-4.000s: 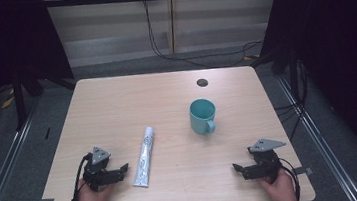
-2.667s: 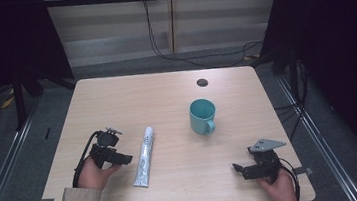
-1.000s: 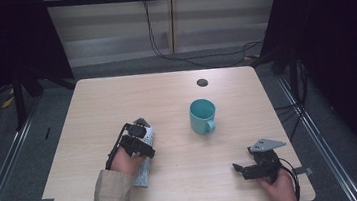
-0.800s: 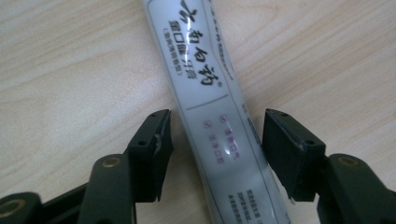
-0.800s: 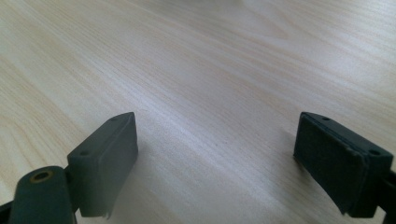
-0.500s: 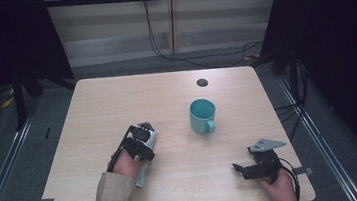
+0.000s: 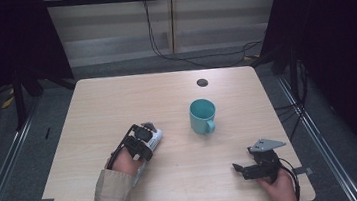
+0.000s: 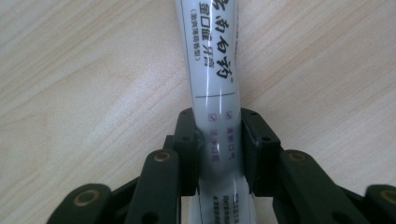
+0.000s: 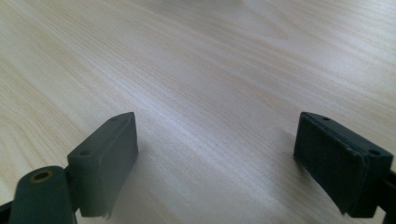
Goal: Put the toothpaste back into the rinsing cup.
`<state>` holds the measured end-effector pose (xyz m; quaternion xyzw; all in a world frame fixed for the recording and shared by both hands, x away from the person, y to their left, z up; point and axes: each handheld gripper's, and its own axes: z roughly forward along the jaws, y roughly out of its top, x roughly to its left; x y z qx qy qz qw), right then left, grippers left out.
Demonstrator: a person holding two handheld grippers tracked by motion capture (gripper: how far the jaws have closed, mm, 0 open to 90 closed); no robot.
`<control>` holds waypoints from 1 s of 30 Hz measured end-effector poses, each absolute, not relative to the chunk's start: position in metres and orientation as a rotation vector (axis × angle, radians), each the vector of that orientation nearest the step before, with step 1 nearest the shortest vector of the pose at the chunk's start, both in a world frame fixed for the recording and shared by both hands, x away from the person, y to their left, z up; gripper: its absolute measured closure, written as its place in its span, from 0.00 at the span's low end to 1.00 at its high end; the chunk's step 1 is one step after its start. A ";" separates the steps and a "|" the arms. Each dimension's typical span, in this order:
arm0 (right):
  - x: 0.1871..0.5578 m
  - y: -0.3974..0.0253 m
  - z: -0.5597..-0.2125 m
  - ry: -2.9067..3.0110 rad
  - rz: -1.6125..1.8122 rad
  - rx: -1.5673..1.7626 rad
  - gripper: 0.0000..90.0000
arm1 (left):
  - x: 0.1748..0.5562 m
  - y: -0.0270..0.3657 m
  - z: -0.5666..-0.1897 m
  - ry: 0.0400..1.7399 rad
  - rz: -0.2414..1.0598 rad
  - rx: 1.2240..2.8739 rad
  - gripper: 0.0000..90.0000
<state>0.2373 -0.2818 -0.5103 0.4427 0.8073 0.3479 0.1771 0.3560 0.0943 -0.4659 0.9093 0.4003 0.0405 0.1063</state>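
So from where I'm standing, the grab looks basically made. The left gripper (image 8: 218, 149) has its 2 black fingers (image 8: 189, 154) pressed against either side of the white toothpaste tube (image 8: 212, 70), about where the printed lines of text run down the tube. The fingers are narrow, pinching the tube, and you can see the plastic squeezed in a bit between them. The tube looks like it's lying flat on the bench (image 8: 84, 79), pale woodgrain on both sides of it, so I'd say it's gripped but not lifted yet.

From the high view the left gripper (image 7: 143, 140) sits over the tube (image 7: 154, 139) left of the middle of the bench (image 7: 116, 102), and you can just see a white bit of the tube poking out past the gripper on the cup side. The teal cup (image 7: 203, 116) stands upright a little way to the right of that, handle facing the person, apart from the tube and not touched by anything.

The right gripper (image 7: 239, 169) is parked near the front right corner of the bench, well apart from both the tube and the cup. Its fingers (image 9: 105, 158) are spread wide with nothing but bare wood between them.

My guess at progress: reach and grasp done, that's step 1. What's left is the lift and carry. If the tube is meant for the cup, that hasn't started, and the cup looks empty from up here.
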 end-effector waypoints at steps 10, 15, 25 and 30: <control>0.237 -0.282 -0.510 2.285 0.985 1.253 0.14 | 0.354 0.097 -0.464 1.118 0.131 2.674 0.83; 0.237 -0.282 -0.510 2.285 0.985 1.254 0.14 | 0.353 0.099 -0.464 1.102 0.123 2.668 0.84; 0.238 -0.282 -0.510 2.286 0.988 1.254 0.14 | 0.347 0.102 -0.452 1.041 0.098 2.647 0.84; 0.238 -0.282 -0.510 2.286 0.989 1.254 0.14 | 0.343 0.102 -0.448 1.003 0.082 2.650 0.84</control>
